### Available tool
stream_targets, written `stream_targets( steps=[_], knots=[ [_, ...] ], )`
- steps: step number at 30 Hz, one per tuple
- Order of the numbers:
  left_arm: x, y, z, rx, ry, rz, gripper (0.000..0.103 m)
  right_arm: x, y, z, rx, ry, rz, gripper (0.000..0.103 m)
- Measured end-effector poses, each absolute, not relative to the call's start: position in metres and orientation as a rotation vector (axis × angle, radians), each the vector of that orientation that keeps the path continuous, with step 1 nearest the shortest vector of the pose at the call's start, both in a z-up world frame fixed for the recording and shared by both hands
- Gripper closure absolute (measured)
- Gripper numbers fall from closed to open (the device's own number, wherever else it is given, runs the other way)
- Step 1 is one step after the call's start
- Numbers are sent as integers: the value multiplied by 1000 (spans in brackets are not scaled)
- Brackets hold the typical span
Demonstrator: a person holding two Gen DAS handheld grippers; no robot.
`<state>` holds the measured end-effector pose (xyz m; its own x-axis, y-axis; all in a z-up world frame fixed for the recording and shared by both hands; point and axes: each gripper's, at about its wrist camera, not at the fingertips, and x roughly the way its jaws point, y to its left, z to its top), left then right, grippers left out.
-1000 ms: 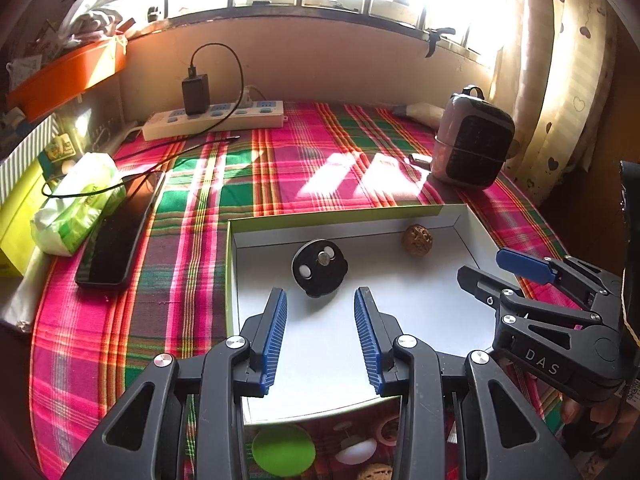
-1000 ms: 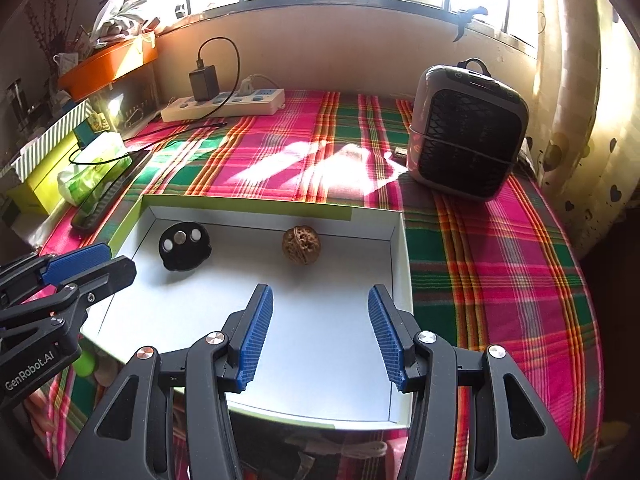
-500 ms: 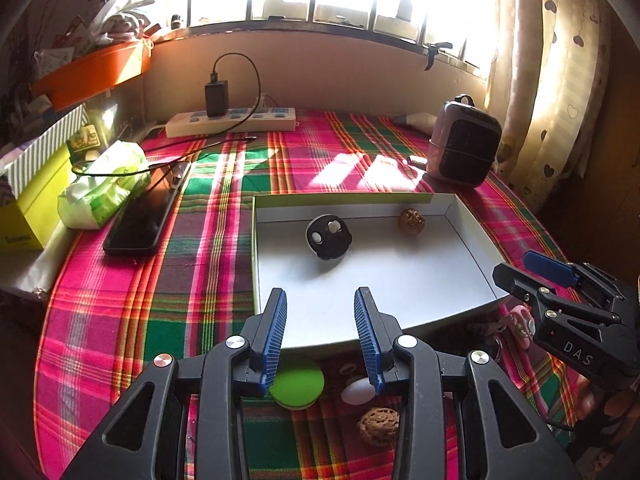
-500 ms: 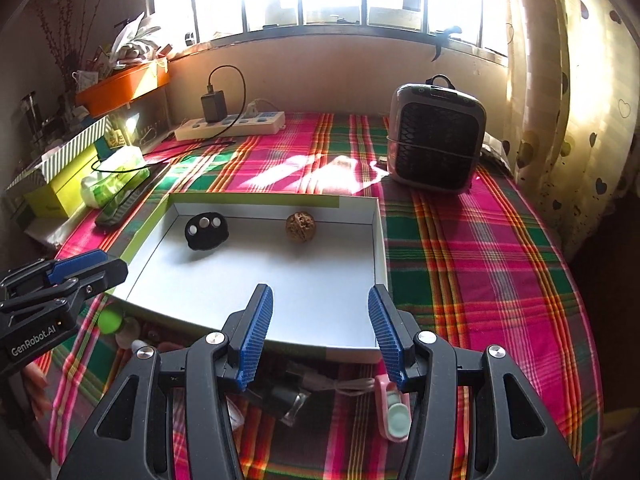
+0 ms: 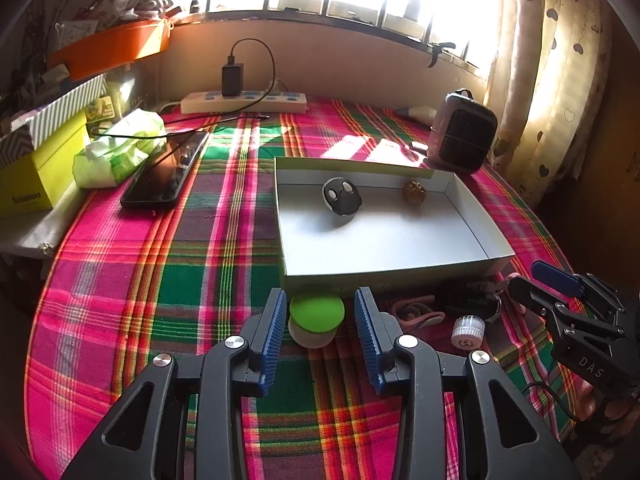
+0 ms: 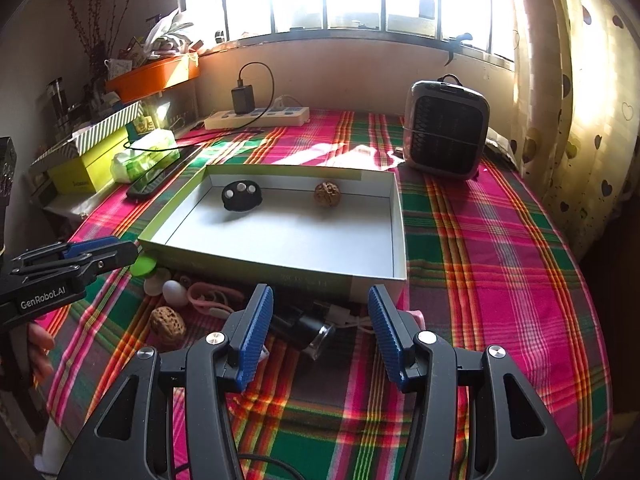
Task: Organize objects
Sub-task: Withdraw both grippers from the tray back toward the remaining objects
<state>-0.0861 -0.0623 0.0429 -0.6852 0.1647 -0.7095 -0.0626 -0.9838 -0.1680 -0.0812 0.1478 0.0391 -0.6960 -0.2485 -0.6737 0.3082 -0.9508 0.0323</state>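
A shallow white box [image 5: 384, 236] with a green outer rim sits toward the middle of the plaid-covered counter [image 5: 192, 264], its far wall facing the window edge. Inside, along that far wall, lie a black paw-shaped piece [image 5: 342, 197] with pale pads and a wrinkled brown walnut [image 5: 414, 192]; the rest of the box floor is bare.

Going left to right along the box's near wall, loose things crowd the cloth: a round container with a bright green lid [image 5: 316, 318], a small white egg-shaped piece [image 6: 175, 291], a second walnut [image 6: 168, 325], a pink looped band [image 6: 210, 298], a dark cylinder with a clear end [image 6: 310, 330], a white ribbed cap [image 5: 467, 331].

The left gripper [image 5: 320, 336] hangs over the green-lidded container with its blue pads either side of it, not touching; its jaws are opening. The right gripper [image 6: 320, 334] is released too, hovering above the dark cylinder with nothing pressed between its pads.

The left side of the counter, between a black phone [image 5: 160, 176] and the near edge, is open cloth. The right side, in front of a small heater [image 6: 446, 130], is open as well.
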Motion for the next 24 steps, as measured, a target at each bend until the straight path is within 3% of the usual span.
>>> stream_targets(
  steps=[8, 24],
  knots=[
    [-79, -67, 27, -1222, -247, 2725, 64, -66, 144, 28, 1032, 130, -2583, 52],
    [-92, -68, 10, -1283, -265, 2682, 63, -63, 126, 12, 1064, 187, -2481, 52]
  ],
)
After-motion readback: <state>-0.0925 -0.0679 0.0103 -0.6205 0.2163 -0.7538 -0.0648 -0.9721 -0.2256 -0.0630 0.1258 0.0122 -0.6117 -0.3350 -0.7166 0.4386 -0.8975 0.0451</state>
